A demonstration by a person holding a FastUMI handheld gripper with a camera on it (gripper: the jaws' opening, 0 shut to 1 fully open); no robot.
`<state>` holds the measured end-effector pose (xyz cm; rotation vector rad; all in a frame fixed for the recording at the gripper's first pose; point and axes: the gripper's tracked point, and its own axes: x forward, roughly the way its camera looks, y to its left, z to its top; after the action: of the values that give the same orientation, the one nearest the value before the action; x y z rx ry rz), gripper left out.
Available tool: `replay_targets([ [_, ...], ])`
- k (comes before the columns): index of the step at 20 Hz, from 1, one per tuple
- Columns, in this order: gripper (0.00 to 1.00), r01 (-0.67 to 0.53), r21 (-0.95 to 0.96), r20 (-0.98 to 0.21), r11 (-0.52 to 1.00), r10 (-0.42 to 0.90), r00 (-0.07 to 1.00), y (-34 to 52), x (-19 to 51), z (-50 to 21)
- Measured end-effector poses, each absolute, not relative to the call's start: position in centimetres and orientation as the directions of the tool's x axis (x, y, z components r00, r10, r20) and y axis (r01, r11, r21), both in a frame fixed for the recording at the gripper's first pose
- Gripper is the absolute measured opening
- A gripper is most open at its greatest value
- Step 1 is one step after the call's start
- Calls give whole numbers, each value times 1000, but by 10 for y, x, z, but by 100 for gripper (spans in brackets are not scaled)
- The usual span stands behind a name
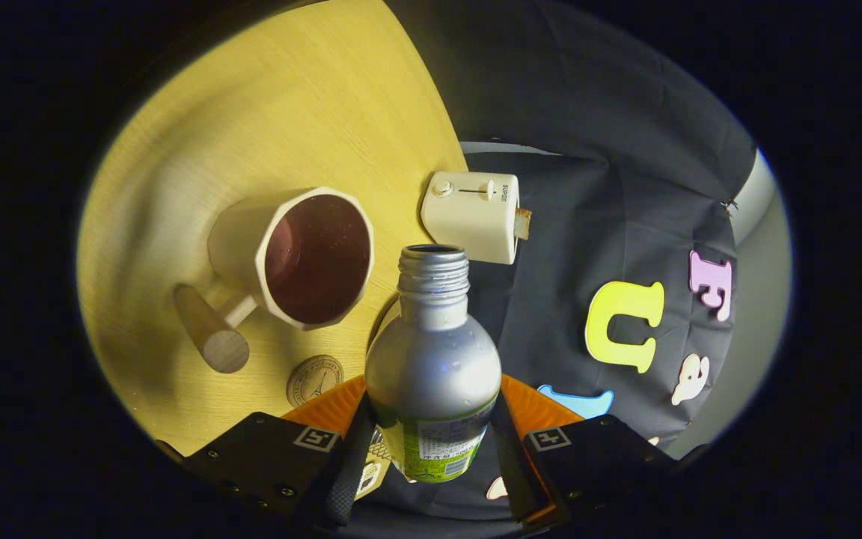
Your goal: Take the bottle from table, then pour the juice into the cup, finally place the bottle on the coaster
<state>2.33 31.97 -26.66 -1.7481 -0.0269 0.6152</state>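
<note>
The gripper [431,457] held the silver bottle [431,359] between both fingers, its cap off and its base cut from sight. Beyond the fingers lay the cup [304,258], apparently holding dark juice. The coaster [314,379] sat just ahead, partly hidden; a toaster [470,215] stood farther off.

The gripper [431,457] is seen from behind its two fingers, which are set parallel and point toward twelve o'clock. The fingers are closed on the bottle [432,374], one pad pressed at nine o'clock of its lower body, the other at three o'clock. The whole gripper is held tilted, rolled against the table's plane.
</note>
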Motion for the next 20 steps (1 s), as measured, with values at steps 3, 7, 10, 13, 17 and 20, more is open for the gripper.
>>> replay_targets([
  [3, 77, -311, -920, -379, -237, 345, 859, 316, 22, -265],
  [7, 76, -332, -927, -373, -172, 361, 855, 314, 21, -262],
  [10, 77, -332, -935, -355, -129, 385, 852, 315, 21, -257],
  [13, 77, -330, -941, -330, -74, 408, 851, 316, 21, -251],
  [17, 76, -380, -924, -325, 53, 418, 848, 312, 25, -247],
  [20, 76, -397, -904, -298, 161, 432, 852, 310, 29, -238],
])
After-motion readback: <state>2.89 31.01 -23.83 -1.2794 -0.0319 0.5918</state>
